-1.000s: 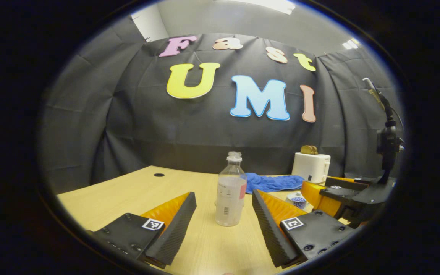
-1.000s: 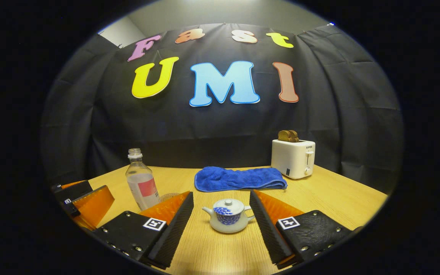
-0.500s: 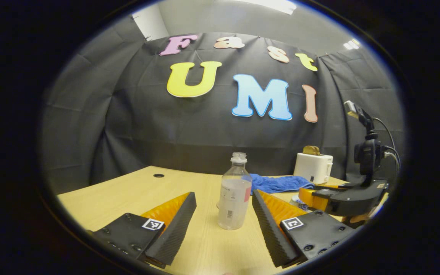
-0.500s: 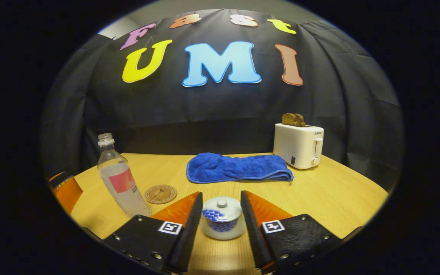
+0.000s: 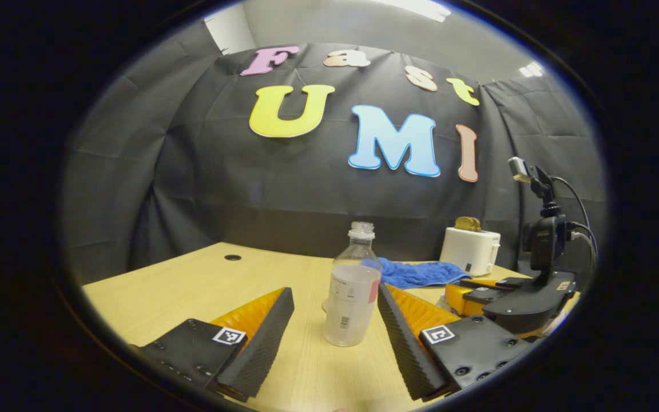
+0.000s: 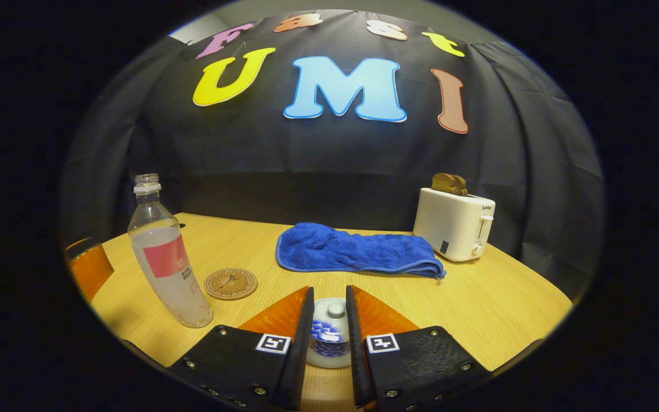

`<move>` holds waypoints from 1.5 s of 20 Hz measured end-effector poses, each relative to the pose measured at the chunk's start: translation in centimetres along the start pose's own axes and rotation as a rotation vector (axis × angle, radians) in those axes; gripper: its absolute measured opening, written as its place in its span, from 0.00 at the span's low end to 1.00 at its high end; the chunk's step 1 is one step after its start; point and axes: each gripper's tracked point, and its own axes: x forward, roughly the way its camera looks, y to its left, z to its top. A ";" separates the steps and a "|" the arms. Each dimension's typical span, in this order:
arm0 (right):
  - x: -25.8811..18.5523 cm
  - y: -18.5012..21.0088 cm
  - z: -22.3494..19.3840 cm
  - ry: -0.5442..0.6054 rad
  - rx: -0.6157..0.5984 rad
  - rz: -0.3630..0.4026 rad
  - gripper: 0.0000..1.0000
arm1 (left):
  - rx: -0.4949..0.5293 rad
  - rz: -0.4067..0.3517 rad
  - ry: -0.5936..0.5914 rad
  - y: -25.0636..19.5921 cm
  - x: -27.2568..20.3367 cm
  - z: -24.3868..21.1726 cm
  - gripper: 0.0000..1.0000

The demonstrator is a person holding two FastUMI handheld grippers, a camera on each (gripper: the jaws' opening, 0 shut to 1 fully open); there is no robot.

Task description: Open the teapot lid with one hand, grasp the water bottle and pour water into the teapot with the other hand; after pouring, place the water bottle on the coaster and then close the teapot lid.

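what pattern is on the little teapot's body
Blue scale-like marks on the small white ceramic teapot, seen best in the right gripper view between the fingers.

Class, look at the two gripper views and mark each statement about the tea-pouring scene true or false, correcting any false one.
1. The water bottle has no cap on. True.
2. The bottle stands on the coaster. False: it stands on the table beside the coaster, which is bare.
3. The right gripper has narrowed around the teapot lid, which is on the teapot. True.
4. The left gripper is shut on the bottle. False: its fingers are spread wide, the bottle between them untouched.
5. The toaster is empty. False: toast sticks out of its top.
6. A blue towel lies behind the teapot. True.
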 end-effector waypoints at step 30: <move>-1.3 -2.6 4.5 -0.118 0.086 -0.018 0.06 | 0.050 -0.058 0.068 -1.7 4.0 -2.2 1.00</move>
